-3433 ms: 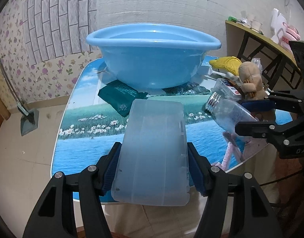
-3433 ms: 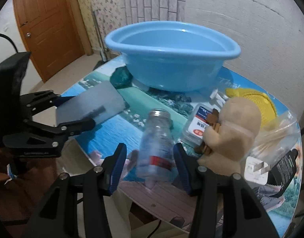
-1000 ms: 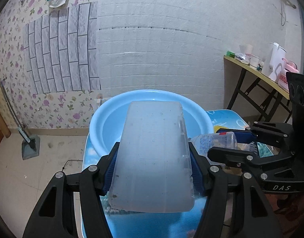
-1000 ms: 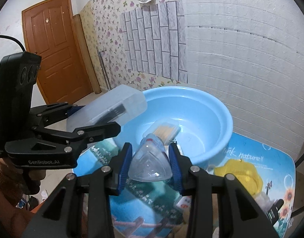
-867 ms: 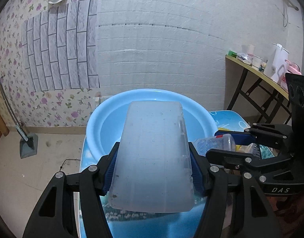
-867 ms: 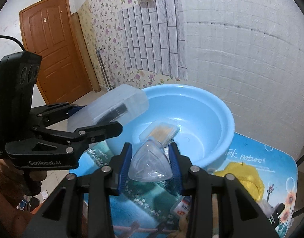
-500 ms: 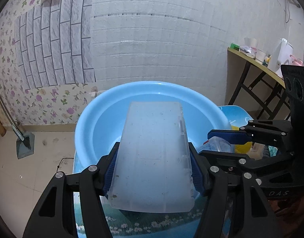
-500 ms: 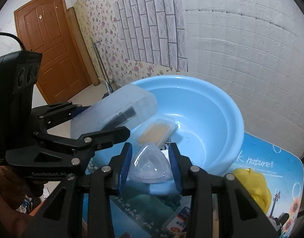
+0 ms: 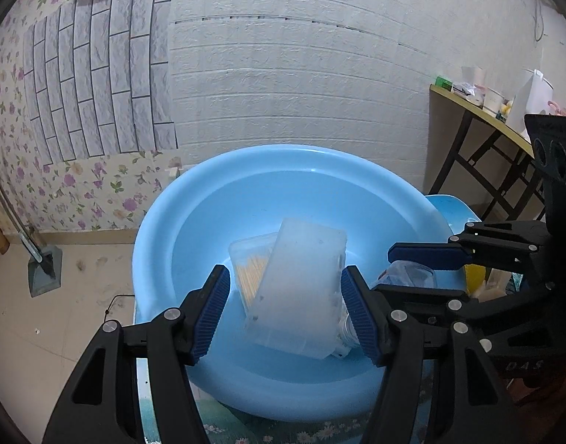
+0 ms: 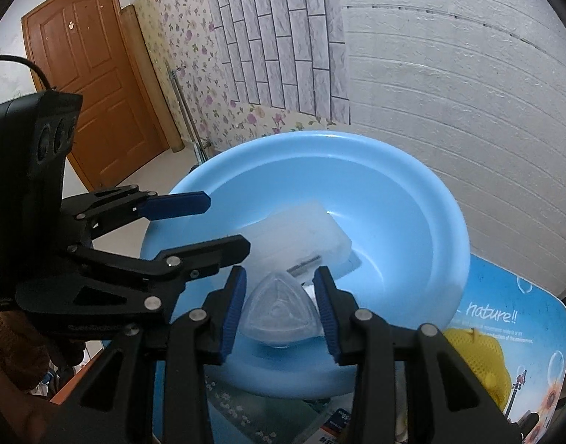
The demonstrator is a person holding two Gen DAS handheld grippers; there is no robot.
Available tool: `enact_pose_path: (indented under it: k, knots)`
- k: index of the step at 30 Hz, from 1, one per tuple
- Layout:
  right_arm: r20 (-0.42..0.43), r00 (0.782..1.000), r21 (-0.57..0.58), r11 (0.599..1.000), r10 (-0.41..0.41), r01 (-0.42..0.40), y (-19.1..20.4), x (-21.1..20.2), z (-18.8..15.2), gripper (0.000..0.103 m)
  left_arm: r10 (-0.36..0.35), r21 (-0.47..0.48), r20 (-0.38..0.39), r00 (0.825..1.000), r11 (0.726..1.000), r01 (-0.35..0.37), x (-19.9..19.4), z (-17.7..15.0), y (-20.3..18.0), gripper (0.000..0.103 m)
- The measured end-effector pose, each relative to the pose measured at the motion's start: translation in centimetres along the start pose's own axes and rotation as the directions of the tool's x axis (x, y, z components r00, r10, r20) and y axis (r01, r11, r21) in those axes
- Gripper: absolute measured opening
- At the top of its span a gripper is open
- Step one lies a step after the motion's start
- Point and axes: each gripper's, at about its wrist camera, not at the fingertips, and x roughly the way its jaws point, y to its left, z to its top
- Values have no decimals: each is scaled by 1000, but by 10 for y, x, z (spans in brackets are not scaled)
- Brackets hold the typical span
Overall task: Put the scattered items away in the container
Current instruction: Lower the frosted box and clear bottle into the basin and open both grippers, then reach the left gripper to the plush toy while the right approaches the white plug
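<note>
The blue basin (image 9: 194,222) stands on the table, also seen in the right wrist view (image 10: 423,192). My left gripper (image 9: 284,312) is open above it; the frosted plastic box (image 9: 301,288) lies free inside the basin, tilted over a clear toothpick box (image 9: 247,266). It also shows in the right wrist view (image 10: 301,236). My right gripper (image 10: 279,314) is shut on a clear plastic bottle (image 10: 281,310), held over the basin's near rim; the bottle shows in the left wrist view (image 9: 408,277). The left gripper (image 10: 216,222) appears at the left of the right wrist view.
A yellow mesh item (image 10: 478,351) and a small labelled box (image 10: 338,425) lie on the picture-printed table (image 10: 523,307) right of the basin. A side table (image 9: 478,118) with clutter stands at the right wall. A brown door (image 10: 90,81) is far left.
My left gripper has opened and let go of the frosted box, which dropped into the basin. Both grippers moved forward and lower over the basin. The right gripper still holds the bottle.
</note>
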Motion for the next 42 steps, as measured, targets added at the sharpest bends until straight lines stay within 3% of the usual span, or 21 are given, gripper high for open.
enact_pose_path:
  k: [5, 9, 17, 32, 42]
  knots:
    - [-5, 1000, 1, 1000, -30, 30, 2, -3, 0, 38, 11, -5, 3, 1000, 1000, -11, -8, -3, 1, 62]
    - [19, 998, 17, 998, -56, 55, 0, -15, 0, 46, 26, -13, 13, 1000, 1000, -26, -21, -7, 1, 62]
    - [63, 993, 47, 995, -95, 92, -5, -47, -12, 46, 60, -26, 16, 998, 998, -59, -44, -23, -2, 63]
    - [59, 986, 146, 978, -156, 147, -25, -87, -66, 46, 64, -35, 18, 998, 997, -63, -73, -55, -20, 85]
    - [51, 977, 199, 961, -207, 193, -41, -101, -99, 46, 72, -75, -8, 997, 995, -73, -69, -79, -26, 85]
